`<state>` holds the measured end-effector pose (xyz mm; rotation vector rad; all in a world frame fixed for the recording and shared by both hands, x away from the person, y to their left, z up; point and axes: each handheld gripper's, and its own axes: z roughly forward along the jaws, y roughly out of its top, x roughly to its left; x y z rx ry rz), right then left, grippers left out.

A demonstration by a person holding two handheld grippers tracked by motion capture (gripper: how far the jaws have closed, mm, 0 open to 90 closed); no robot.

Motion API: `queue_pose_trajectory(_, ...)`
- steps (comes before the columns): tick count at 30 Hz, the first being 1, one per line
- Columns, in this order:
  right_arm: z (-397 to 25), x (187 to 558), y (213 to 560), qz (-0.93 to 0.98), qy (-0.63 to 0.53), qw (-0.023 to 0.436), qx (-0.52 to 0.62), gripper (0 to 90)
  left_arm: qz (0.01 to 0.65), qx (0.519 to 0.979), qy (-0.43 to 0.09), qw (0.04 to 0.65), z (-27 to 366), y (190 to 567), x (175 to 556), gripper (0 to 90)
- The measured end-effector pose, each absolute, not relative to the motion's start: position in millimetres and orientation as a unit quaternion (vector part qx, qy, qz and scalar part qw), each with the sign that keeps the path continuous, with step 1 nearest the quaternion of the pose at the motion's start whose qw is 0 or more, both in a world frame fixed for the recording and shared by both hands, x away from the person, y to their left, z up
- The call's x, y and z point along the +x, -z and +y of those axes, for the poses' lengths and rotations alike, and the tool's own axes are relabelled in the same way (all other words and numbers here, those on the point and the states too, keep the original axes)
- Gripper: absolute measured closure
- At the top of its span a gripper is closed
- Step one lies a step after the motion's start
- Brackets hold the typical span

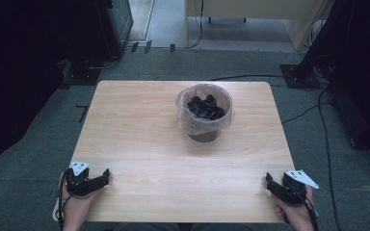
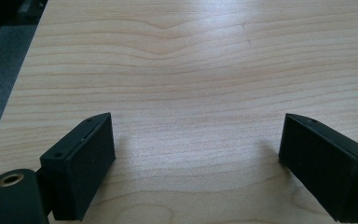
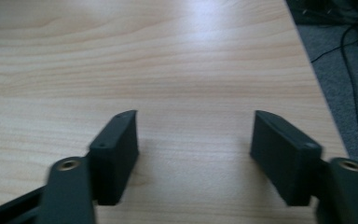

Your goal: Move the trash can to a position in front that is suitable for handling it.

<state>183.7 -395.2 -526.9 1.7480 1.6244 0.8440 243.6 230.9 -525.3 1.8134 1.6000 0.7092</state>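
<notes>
A small bin lined with a clear plastic bag stands on the far middle of the wooden table; dark crumpled pieces lie inside it. My left gripper rests at the near left corner, held by a hand, well short of the bin. In the left gripper view its jaws stand wide apart over bare wood, nothing between them. At the near right corner sits my right gripper, also held by a hand. The right gripper view has its jaws spread over bare table, holding nothing.
Grey carpet surrounds the table. Black cables trail over the floor to the right, and dark equipment stands at the back left and right. A light wooden desk stands beyond the table.
</notes>
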Motion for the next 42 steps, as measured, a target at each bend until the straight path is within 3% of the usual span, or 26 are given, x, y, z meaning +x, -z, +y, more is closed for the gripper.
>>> queue_pose_trajectory(3, -395, 182, 520, 0.600, -0.320, 0.351, 0.644, 48.2, 0.606, 0.684, -0.269, 0.305, 231, 525, 244, 9.8)
queue_pose_trajectory(6, -395, 187, 505, 0.589, -0.350, 0.356, 0.635, 54.5, 0.606, 0.683, -0.269, 0.305, 231, 525, 244, 9.9)
queue_pose_trajectory(8, -392, 193, 494, 0.601, -0.364, 0.336, 0.626, 54.5, 0.609, 0.681, -0.270, 0.304, 231, 525, 244, 10.4)
queue_pose_trajectory(14, -362, 217, 475, 0.652, -0.355, 0.337, 0.578, 52.4, 0.611, 0.680, -0.270, 0.303, 231, 525, 244, 11.1)
queue_pose_trajectory(18, -345, 245, 456, 0.642, -0.407, 0.291, 0.581, 52.4, 0.611, 0.679, -0.271, 0.303, 231, 525, 244, 11.5)
queue_pose_trajectory(22, -332, 273, 440, 0.650, -0.412, 0.272, 0.577, 46.6, 0.610, 0.679, -0.273, 0.304, 230, 525, 244, 12.1)
queue_pose_trajectory(25, -326, 298, 433, 0.651, -0.395, 0.269, 0.589, 44.7, 0.621, 0.668, -0.277, 0.301, 231, 523, 244, 18.3)
queue_pose_trajectory(28, -324, 316, 434, 0.627, -0.401, 0.264, 0.614, 56.3, 0.628, 0.662, -0.282, 0.298, 230, 522, 244, 22.9)
queue_pose_trajectory(33, -320, 337, 441, 0.610, -0.399, 0.260, 0.634, 63.5, 0.630, 0.656, -0.287, 0.300, 230, 522, 244, 32.3)
queue_pose_trajectory(37, -330, 357, 445, 0.591, -0.410, 0.251, 0.648, 82.5, 0.643, 0.642, -0.297, 0.292, 229, 521, 246, 41.4)
queue_pose_trajectory(40, -334, 372, 444, 0.586, -0.422, 0.243, 0.648, 89.7, 0.628, 0.649, -0.319, 0.288, 220, 518, 246, 46.3)
queue_pose_trajectory(42, -333, 380, 443, 0.591, -0.426, 0.243, 0.640, 90.0, 0.622, 0.651, -0.321, 0.294, 215, 516, 248, 50.1)
